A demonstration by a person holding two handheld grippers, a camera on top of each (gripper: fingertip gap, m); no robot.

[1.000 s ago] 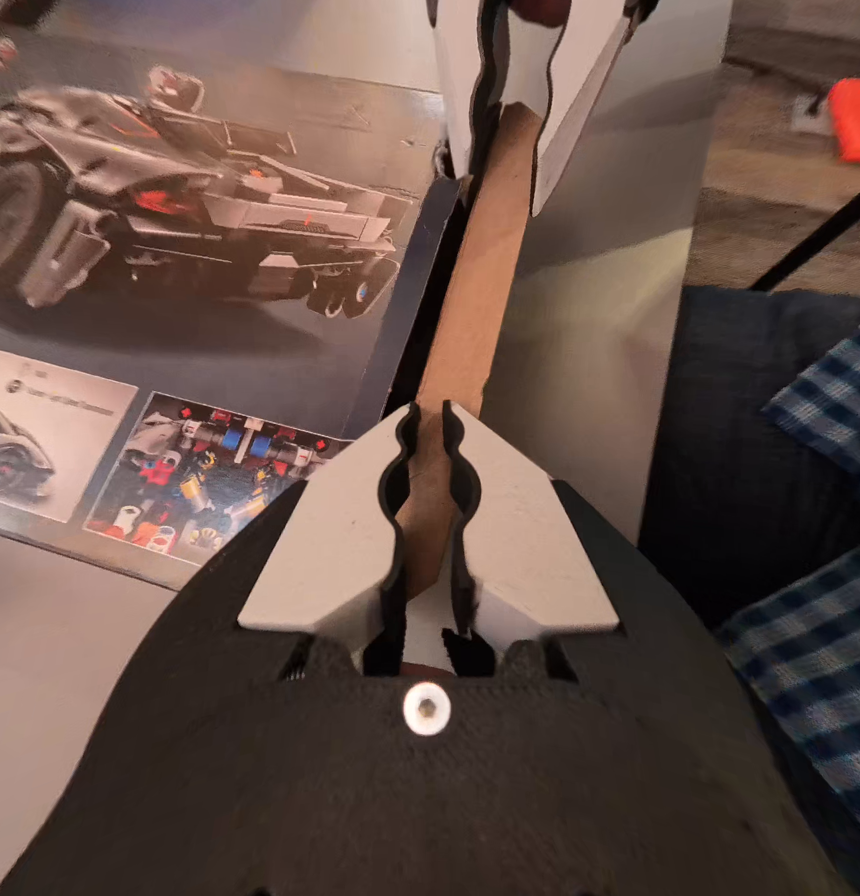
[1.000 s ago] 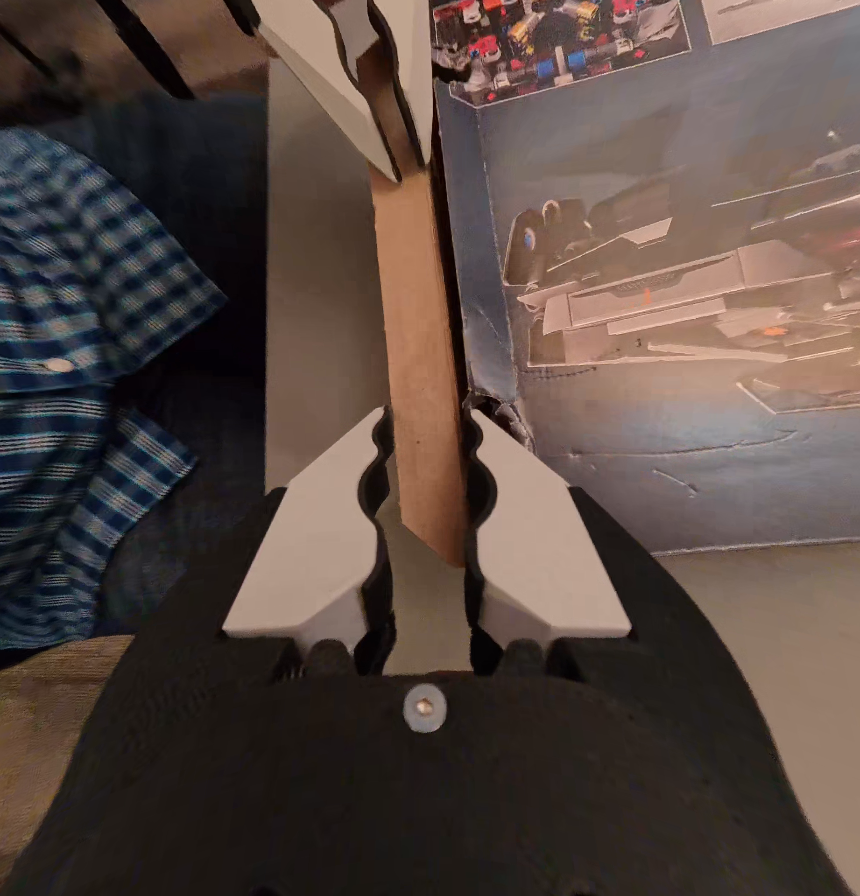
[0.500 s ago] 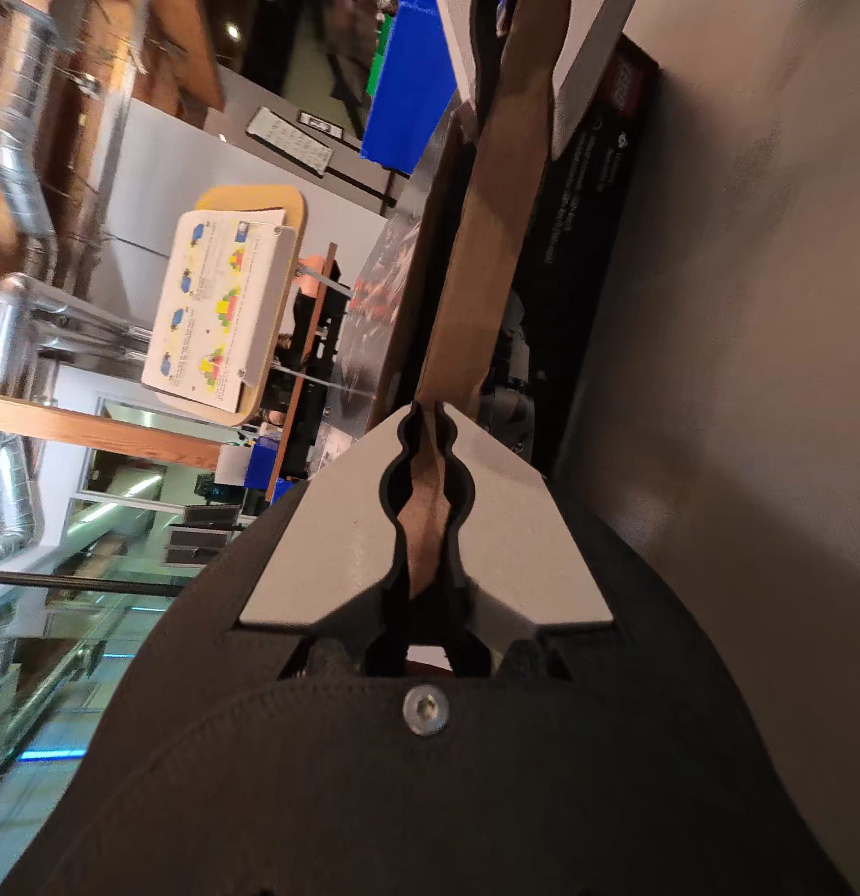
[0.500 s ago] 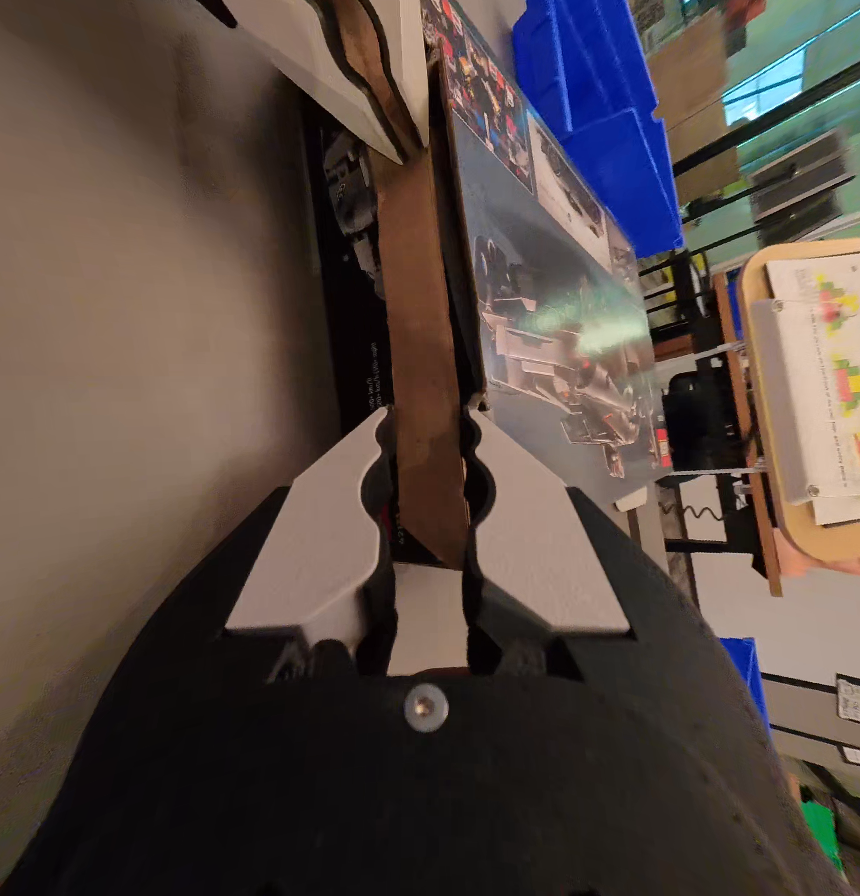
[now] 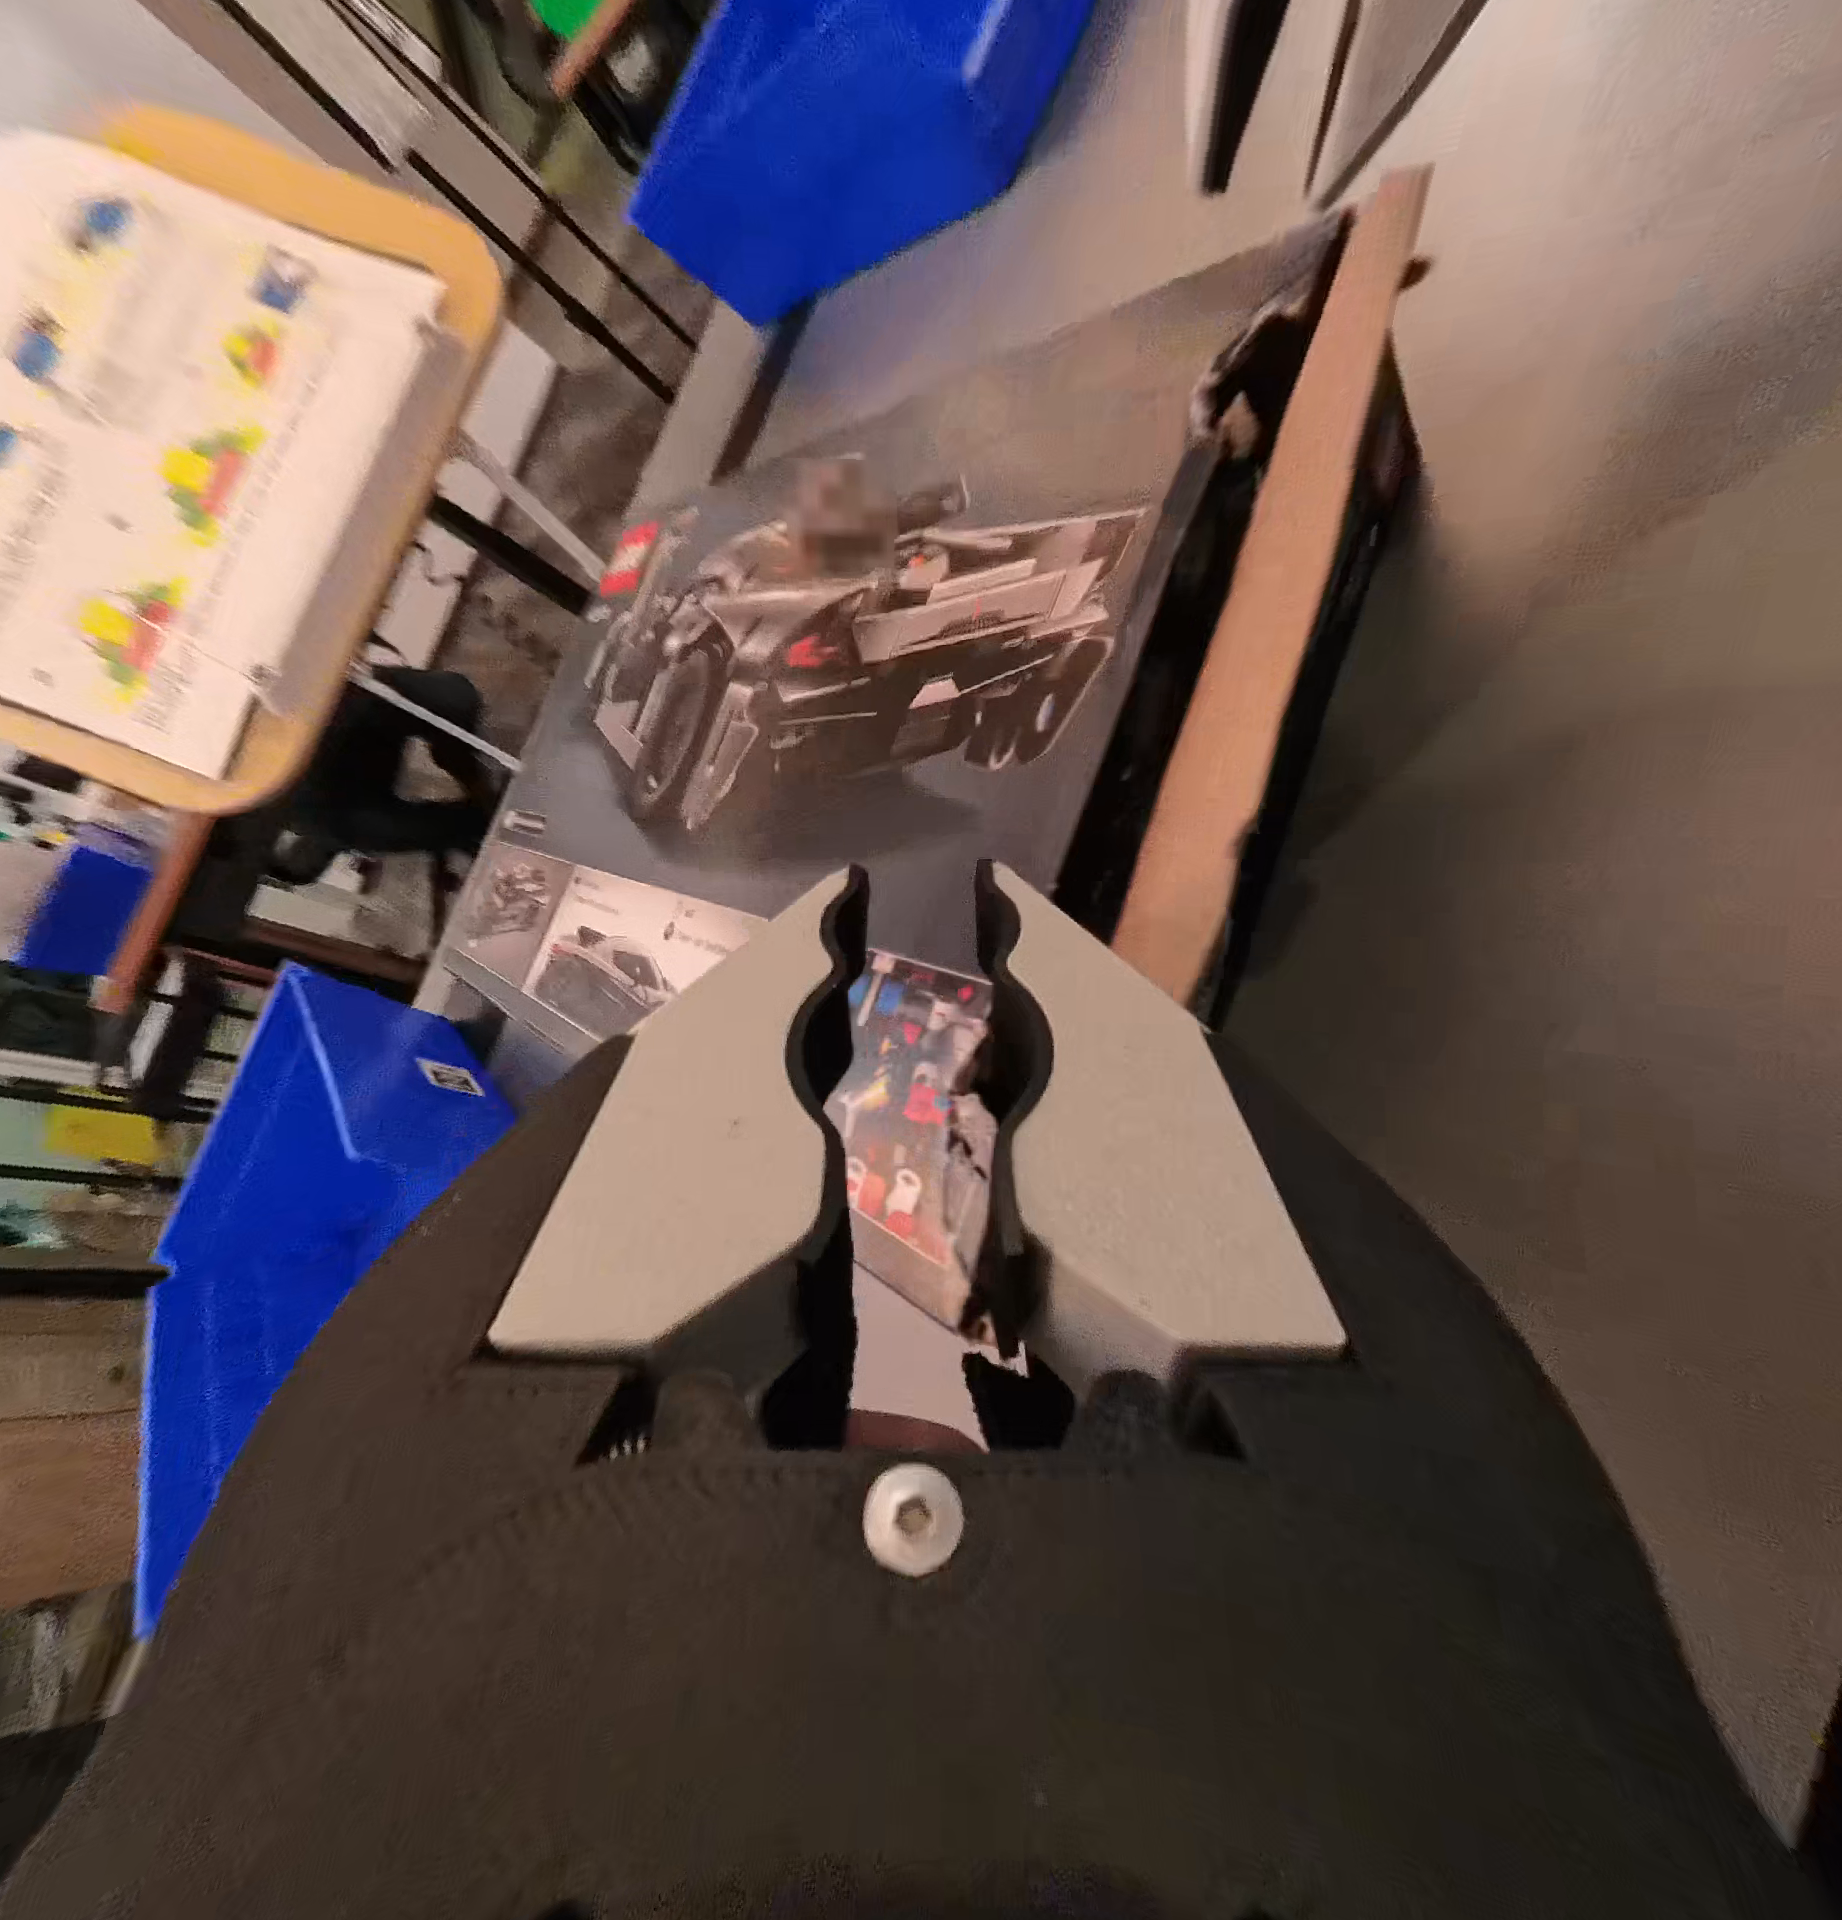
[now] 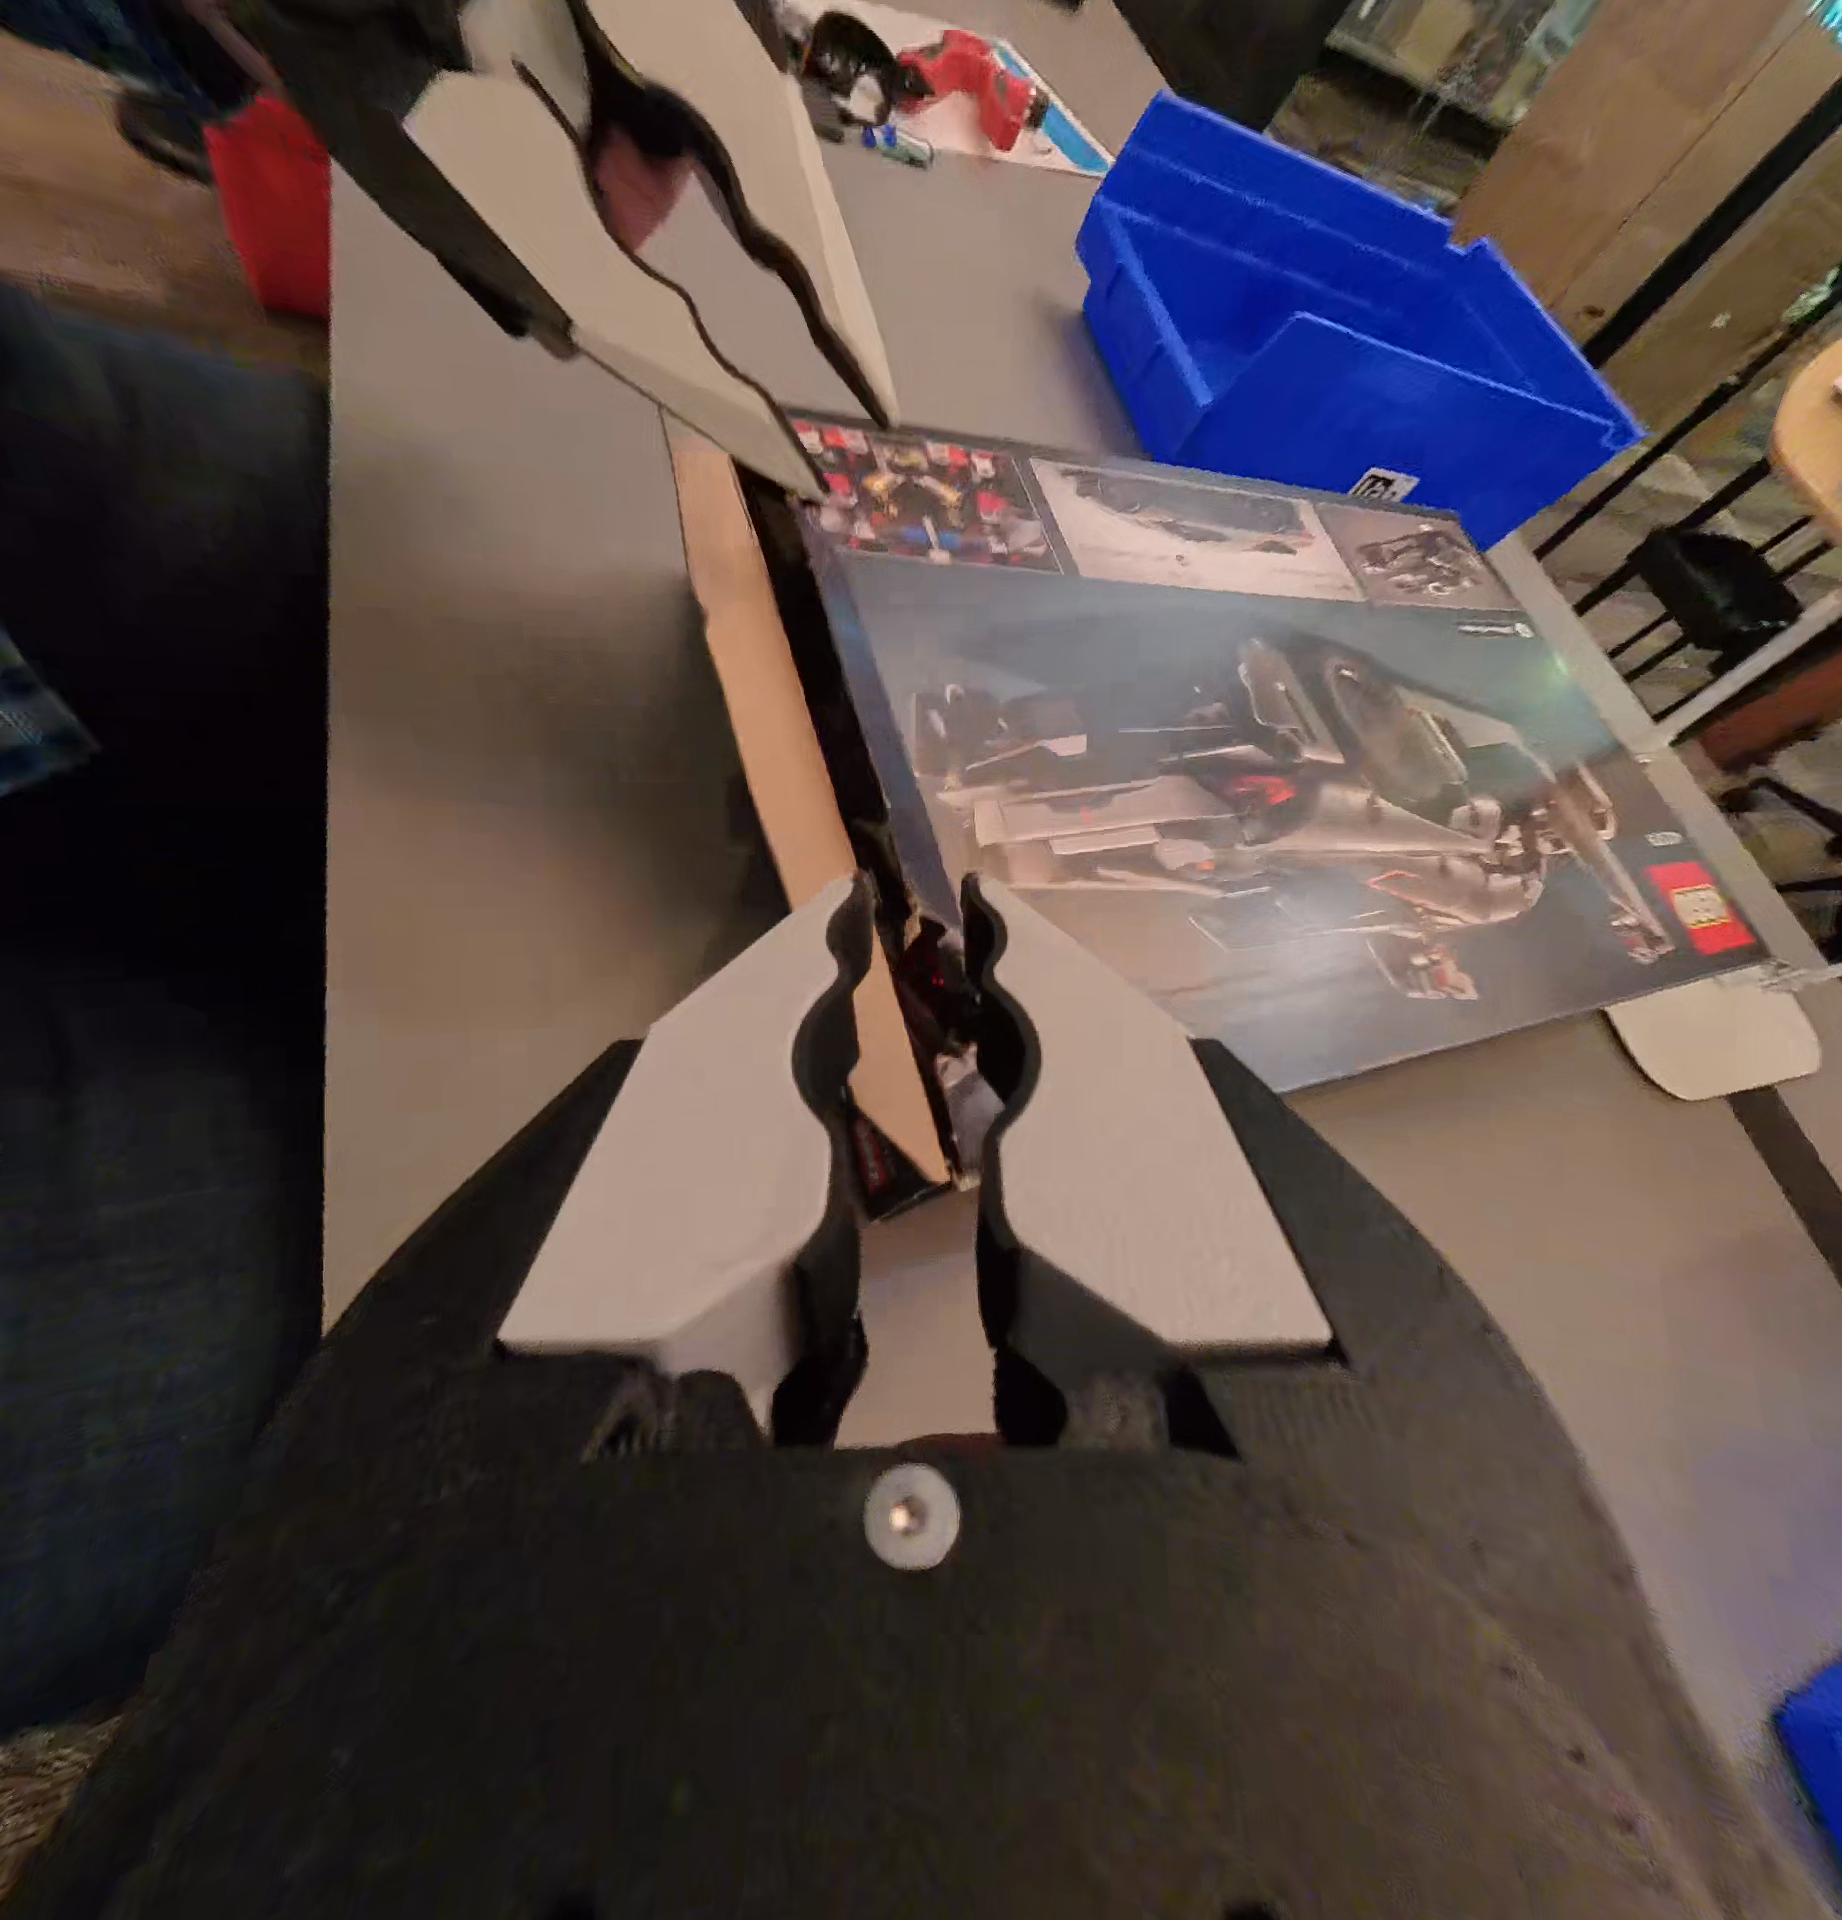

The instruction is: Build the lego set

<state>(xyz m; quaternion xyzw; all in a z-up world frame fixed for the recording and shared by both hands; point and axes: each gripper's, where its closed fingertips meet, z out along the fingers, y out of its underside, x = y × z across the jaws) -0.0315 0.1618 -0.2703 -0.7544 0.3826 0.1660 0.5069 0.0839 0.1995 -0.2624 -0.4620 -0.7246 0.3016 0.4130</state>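
Observation:
The Lego box (image 6: 1260, 779), printed with a dark race car, lies flat on the grey table (image 6: 512, 727). Its brown flap (image 6: 761, 675) is folded open along the side nearest the table edge. My right gripper (image 6: 914, 894) hovers over the box's near corner, jaws a little apart and holding nothing. My left gripper (image 6: 855, 457) is over the far corner. In the left wrist view the left gripper (image 5: 917, 894) is open and empty above the box (image 5: 844, 665), with the flap (image 5: 1270, 623) to its right.
A blue bin (image 6: 1312, 312) stands behind the box, and another blue bin (image 5: 304, 1195) is off to one side. A board holding an instruction sheet (image 5: 169, 436) stands beyond the table. The table's edge (image 6: 327, 727) runs beside a person's dark-clothed lap (image 6: 117, 727). Left tips to right tips: about 12 cm.
Both grippers were around the brown flap with the box tipped up on its side. Now the box lies flat, the left jaws have opened off the flap, and both grippers have pulled back.

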